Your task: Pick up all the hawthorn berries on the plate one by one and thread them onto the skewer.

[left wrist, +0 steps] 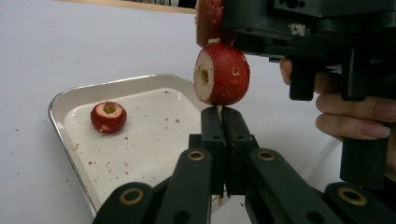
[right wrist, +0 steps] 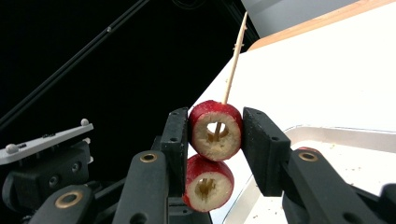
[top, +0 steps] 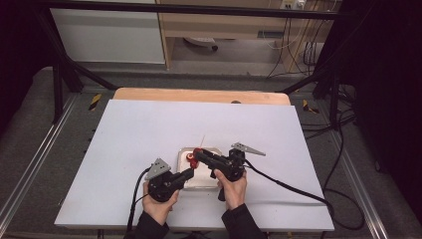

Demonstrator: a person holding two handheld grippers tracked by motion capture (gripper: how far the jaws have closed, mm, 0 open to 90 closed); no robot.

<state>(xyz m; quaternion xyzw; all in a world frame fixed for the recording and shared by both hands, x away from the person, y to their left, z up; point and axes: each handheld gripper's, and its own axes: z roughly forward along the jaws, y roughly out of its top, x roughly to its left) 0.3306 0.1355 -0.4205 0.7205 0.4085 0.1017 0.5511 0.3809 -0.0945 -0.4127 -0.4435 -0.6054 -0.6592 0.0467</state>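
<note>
Overhead view looks down; both gripper views close on tray [left wrist: 60, 100]

In the high view the red fruit pieces [top: 193, 158] at the tray [top: 201, 183] are too small to count, and the 2 grippers cover much of the tray's white floor. The thin skewer [top: 202, 139] is barely a pale line there. In the left gripper view the upper fruit piece [left wrist: 208, 21] is cut off by the top edge, and the skewer's shaft is hidden between the closed jaws (only a sliver shows above them). In the right gripper view the lower fruit piece [right wrist: 207, 183] is partly hidden behind the left jaw, and the tray runs off the right edge.
</note>
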